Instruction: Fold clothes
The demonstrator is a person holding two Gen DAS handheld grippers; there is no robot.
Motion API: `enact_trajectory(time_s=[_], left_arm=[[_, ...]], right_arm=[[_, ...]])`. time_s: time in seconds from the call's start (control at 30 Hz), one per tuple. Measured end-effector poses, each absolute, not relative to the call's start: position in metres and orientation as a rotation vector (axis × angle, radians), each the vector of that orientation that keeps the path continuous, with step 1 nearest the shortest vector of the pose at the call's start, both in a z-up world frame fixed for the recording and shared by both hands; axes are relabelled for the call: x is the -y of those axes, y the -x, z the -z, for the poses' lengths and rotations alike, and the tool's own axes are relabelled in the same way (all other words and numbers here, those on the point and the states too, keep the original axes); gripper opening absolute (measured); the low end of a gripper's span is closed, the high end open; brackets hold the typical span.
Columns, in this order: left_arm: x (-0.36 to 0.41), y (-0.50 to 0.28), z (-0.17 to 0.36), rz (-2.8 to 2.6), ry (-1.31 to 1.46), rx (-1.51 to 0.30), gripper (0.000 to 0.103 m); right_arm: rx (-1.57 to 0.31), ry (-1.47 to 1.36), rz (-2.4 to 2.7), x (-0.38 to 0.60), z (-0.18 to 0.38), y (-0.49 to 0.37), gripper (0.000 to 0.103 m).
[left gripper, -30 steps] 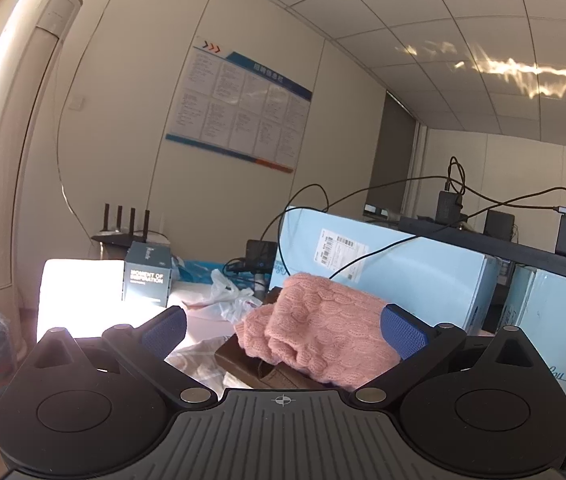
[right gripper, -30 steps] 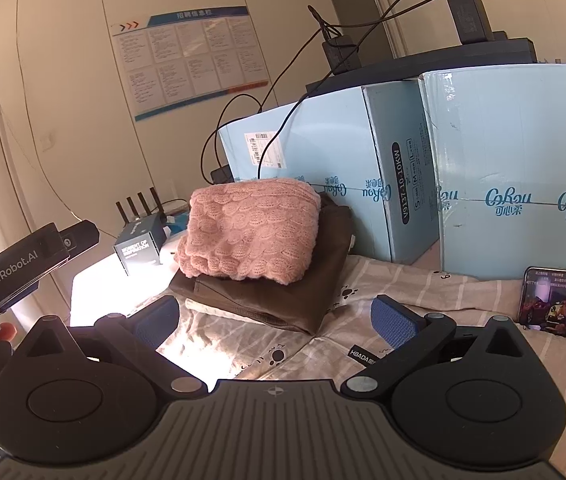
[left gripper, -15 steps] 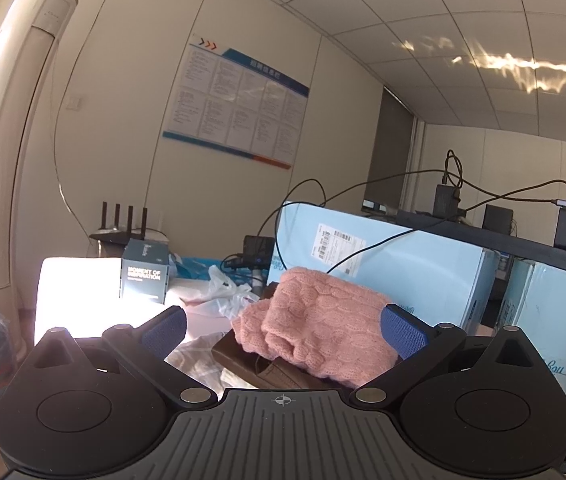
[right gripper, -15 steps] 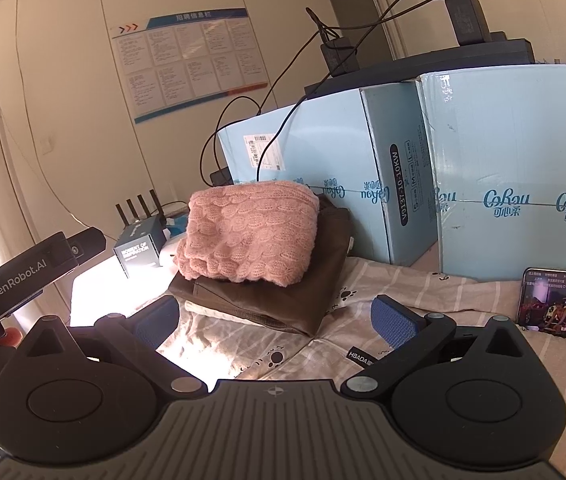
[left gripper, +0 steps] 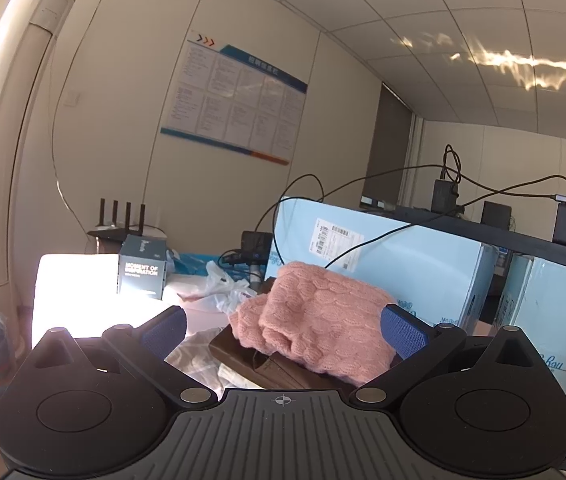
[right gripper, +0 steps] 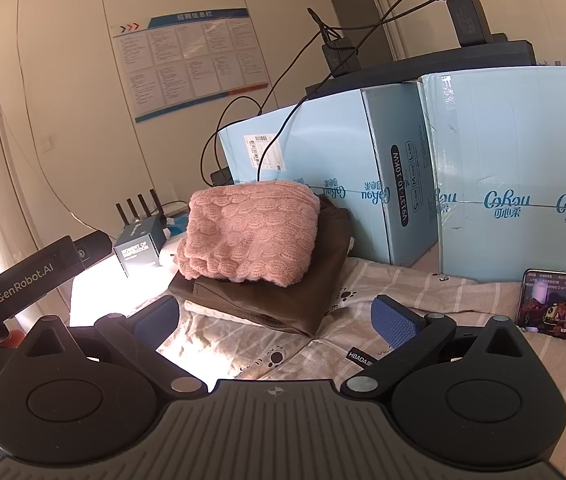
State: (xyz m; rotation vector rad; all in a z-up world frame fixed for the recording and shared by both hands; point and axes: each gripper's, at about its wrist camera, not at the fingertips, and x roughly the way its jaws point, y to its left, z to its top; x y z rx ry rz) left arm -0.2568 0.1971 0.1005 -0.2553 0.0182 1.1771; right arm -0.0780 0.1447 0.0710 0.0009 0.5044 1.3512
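Both grippers wide open, holding nothing: left gripper (left gripper: 283,326), right gripper (right gripper: 277,316). Folded pink knit sweater (right gripper: 249,234) sits on a folded brown garment (right gripper: 283,296), stacked on the striped sheet (right gripper: 403,292). Stack's far edge is near the light-blue boxes (right gripper: 363,168). Bare sheet lies between the right gripper and the stack. Phone (right gripper: 559,306) leans at right, well apart from the stack.
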Motion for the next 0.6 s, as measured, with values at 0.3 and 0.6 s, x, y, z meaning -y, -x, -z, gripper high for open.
enact_trajectory(time_s=[0.3, 0.6], left_arm=[[-0.1976, 0.2561, -0.1002, -1.176, 0.258, -0.02, 0.103], [-0.1972, 0.2568, -0.1008, -1.172, 0.259, -0.022, 0.103]], right_arm=[[-0.503, 0.002, -1.352, -0.1449, -0.0711, 0.078, 0.103], [-0.5, 0.005, -1.352, -0.1449, -0.0715, 0.0782, 0.103]])
